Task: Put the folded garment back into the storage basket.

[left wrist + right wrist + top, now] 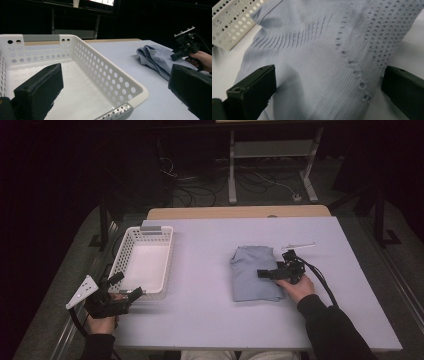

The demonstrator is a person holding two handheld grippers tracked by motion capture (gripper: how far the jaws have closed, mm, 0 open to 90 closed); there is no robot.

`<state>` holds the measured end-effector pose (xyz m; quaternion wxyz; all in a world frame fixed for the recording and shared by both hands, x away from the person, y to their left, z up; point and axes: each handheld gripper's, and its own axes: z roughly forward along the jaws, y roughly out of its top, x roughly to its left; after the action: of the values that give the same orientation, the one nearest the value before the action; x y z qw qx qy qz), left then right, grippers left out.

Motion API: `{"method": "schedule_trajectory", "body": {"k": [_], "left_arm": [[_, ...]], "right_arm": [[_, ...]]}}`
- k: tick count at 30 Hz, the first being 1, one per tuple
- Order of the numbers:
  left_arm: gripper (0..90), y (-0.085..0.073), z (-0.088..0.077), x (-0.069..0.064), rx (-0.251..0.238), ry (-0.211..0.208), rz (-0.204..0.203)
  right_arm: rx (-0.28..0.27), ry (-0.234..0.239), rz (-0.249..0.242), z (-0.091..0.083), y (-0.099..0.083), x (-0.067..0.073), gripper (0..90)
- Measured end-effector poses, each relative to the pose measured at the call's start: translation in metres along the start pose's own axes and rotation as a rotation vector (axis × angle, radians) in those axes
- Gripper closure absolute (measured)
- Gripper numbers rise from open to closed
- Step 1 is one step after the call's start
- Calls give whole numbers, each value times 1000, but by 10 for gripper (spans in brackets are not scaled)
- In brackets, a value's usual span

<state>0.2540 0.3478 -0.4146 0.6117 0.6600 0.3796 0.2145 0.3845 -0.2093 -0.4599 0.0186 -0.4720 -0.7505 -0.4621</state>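
A white perforated basket (144, 262) sits on the left part of the worktop (210, 315), and nothing lies inside it; its pale floor is bare. The folded light-blue garment (254, 272) lies flat on the worktop well to the right of the basket, not in it. The right hand-held gripper (265, 273) rests over the garment's right edge, jaws spread wide with cloth between them. The left hand-held gripper (131, 295) hovers at the basket's near corner, jaws apart, holding nothing.

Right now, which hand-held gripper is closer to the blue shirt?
Right. The right hand-held gripper hovers over the folded blue shirt, jaws open. The left hand-held gripper sits far off by the white basket.
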Motion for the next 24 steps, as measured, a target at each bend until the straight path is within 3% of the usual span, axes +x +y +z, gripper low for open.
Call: {"method": "schedule_trajectory", "body": {"k": [4,9,15,24], "left_arm": [[0,0,0,0,-1,0,-1],[0,0,0,0,0,0,-1],[0,0,0,0,-1,-3,0],[0,0,1,0,-1,-6,0]], "right_arm": [[-32,18,42,-2,1,-2,128],[-26,43,70,0,0,-3,195],[-33,39,97,-1,2,-4,309],[-37,46,150,-8,4,-5,560]]}}
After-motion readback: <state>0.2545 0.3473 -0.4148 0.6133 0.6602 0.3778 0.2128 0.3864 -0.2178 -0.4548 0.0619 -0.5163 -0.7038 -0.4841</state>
